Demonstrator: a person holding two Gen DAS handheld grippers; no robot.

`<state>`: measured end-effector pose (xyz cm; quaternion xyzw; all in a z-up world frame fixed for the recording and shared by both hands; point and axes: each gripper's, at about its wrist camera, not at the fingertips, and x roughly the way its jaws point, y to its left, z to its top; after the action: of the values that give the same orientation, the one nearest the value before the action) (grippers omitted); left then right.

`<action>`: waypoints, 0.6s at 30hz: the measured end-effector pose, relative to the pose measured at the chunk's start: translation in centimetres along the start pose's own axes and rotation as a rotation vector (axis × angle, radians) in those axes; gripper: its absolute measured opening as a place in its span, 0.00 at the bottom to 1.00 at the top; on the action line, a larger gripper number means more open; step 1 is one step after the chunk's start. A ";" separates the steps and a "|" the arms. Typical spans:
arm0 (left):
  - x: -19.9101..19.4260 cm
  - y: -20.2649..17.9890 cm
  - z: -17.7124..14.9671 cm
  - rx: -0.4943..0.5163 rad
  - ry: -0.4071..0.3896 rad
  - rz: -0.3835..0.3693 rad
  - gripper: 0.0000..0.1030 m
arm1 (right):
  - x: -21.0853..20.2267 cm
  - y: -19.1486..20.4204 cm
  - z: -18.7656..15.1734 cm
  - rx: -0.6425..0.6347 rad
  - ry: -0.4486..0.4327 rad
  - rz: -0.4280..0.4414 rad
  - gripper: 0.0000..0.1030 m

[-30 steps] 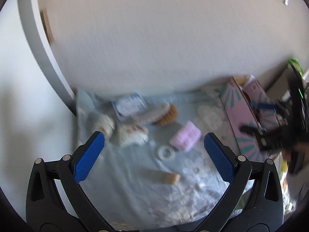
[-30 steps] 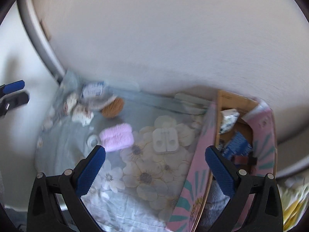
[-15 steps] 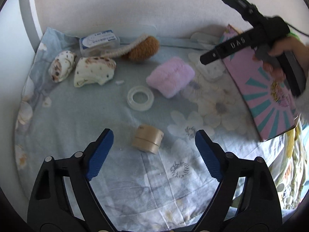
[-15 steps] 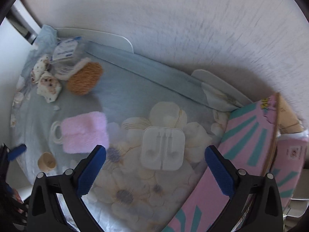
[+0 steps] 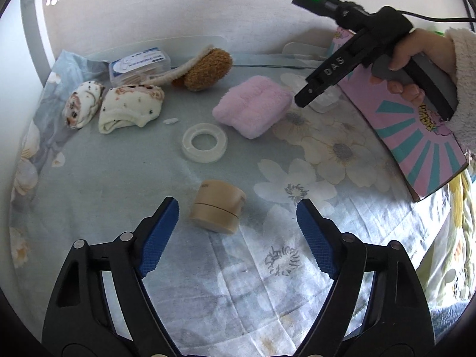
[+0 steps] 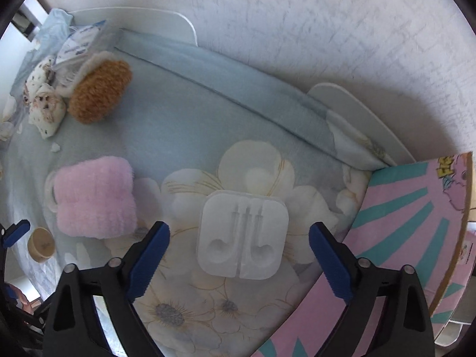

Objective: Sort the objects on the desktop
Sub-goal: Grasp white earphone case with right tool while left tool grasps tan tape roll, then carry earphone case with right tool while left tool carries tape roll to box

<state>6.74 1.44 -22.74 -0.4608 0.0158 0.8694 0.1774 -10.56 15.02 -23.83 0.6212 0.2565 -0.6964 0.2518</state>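
Desktop objects lie scattered on a flowered cloth (image 5: pixel 342 160), and each claw has chosen one. The left gripper (image 5: pixel 238 223) has its jaws apart but closing, with a small beige jar (image 5: pixel 217 209) lying on its side between them, not yet touched. The right gripper (image 6: pixel 239 247) points down over a white earphone case (image 6: pixel 242 239); its jaws are also closing, the pads still clear of the case. Both objects rest flat on the cloth, so a grip from above seems to fit them. A pink box (image 6: pixel 416 223) stands just beside the case, probably the place for sorted things.
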 end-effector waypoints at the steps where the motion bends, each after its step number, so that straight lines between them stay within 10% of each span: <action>1: 0.1 0.0 0.0 0.004 -0.001 -0.003 0.74 | 0.2 -0.2 -0.1 0.013 0.009 0.005 0.84; 10: 1.0 0.7 0.1 -0.019 0.031 -0.032 0.31 | 0.1 -1.1 -1.0 0.073 -0.004 0.076 0.56; 18: 0.4 1.3 0.1 -0.047 0.026 -0.031 0.30 | -0.6 -0.5 -1.6 0.073 -0.038 0.059 0.56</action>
<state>6.02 0.39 -23.21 -0.4762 -0.0094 0.8607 0.1800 -9.63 16.47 -23.36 0.6240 0.2077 -0.7091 0.2543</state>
